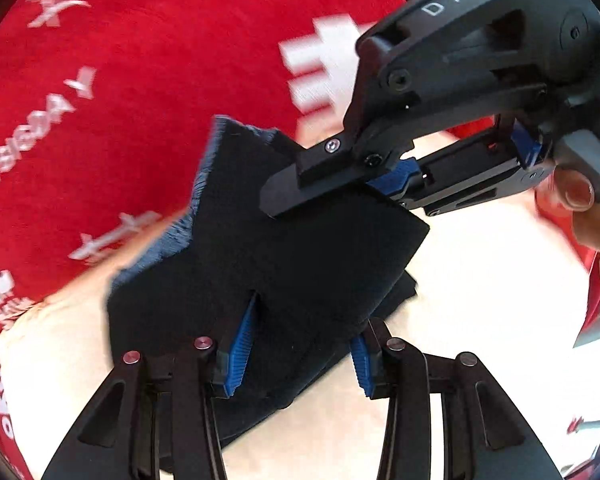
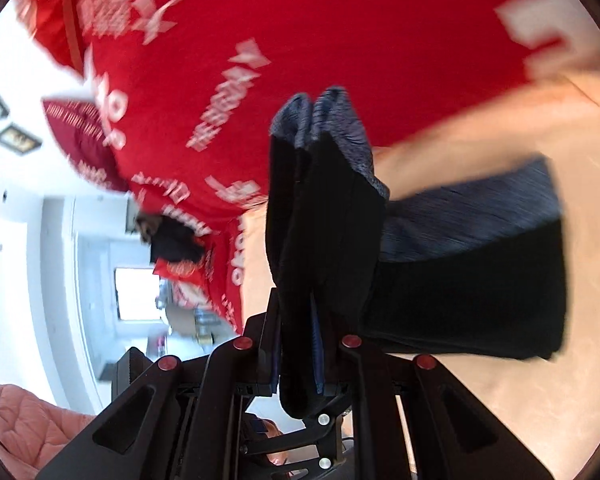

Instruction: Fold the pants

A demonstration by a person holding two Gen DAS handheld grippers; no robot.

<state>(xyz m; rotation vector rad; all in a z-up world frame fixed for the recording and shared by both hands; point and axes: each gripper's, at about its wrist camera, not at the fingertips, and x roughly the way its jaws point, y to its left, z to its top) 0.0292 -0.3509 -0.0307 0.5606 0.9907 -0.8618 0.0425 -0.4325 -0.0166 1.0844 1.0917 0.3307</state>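
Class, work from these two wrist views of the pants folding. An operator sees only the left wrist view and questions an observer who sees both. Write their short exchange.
Operator: My left claw pinches the pants. The right claw reaches in from the top right. Is it gripping cloth?
Observer: Yes. The right wrist view shows it shut on several bunched layers standing up between its fingers.
Operator: Anything beyond the table?
Observer: A pink quilted cover shows at the lower left of that view, off the table.
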